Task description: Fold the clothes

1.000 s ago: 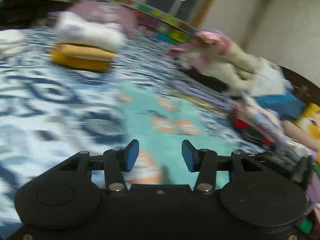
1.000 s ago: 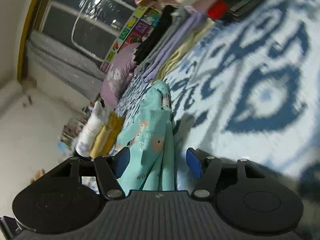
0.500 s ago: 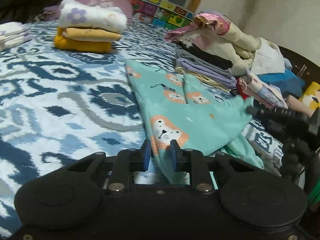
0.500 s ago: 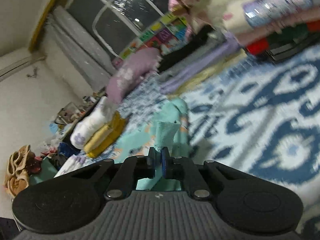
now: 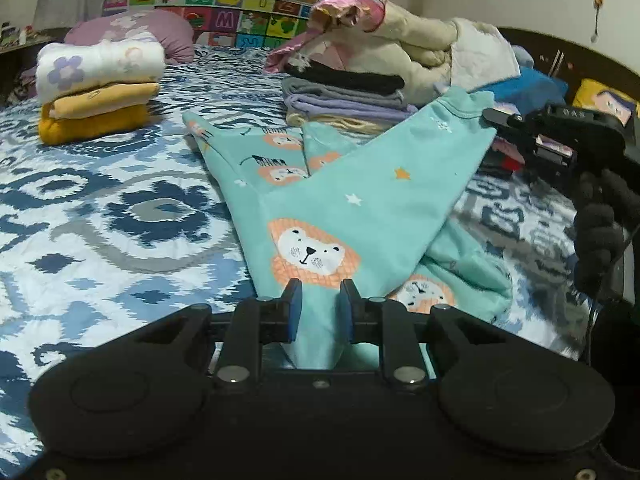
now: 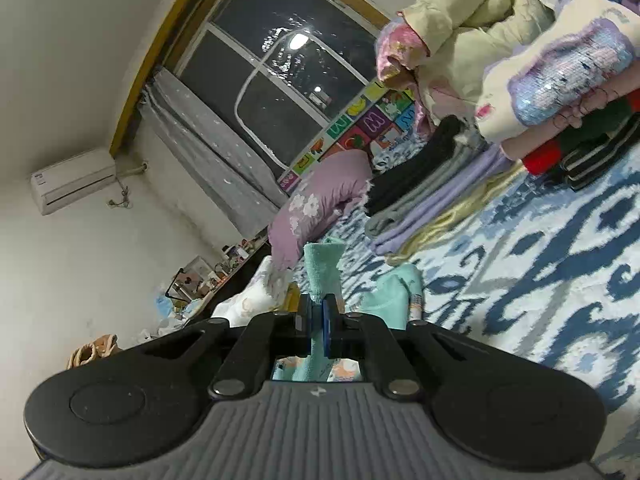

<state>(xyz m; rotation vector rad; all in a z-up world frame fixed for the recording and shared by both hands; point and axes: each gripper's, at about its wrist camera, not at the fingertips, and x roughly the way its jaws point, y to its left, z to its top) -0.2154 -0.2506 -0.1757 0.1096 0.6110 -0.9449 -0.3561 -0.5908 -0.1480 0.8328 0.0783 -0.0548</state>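
Note:
A teal garment with lion prints (image 5: 360,200) lies on the blue-and-white patterned bedspread (image 5: 100,220). My left gripper (image 5: 319,310) is shut on its near edge, with cloth bunched between the blue pads. My right gripper (image 6: 316,322) is shut on another teal edge (image 6: 322,268) and holds it lifted; it also shows in the left wrist view (image 5: 552,136), held by a gloved hand at the garment's raised far corner. The cloth is stretched between the two grippers above a lower layer.
A folded stack of white, cream and mustard clothes (image 5: 98,88) sits at the back left. A folded pile of black, grey and lilac clothes (image 5: 344,96) and a heap of unfolded clothes (image 5: 400,40) lie behind. A purple pillow (image 6: 320,204) is by the window.
Both grippers went from open to shut on the teal garment. The right one has since lifted its edge up, raising a corner off the bed.

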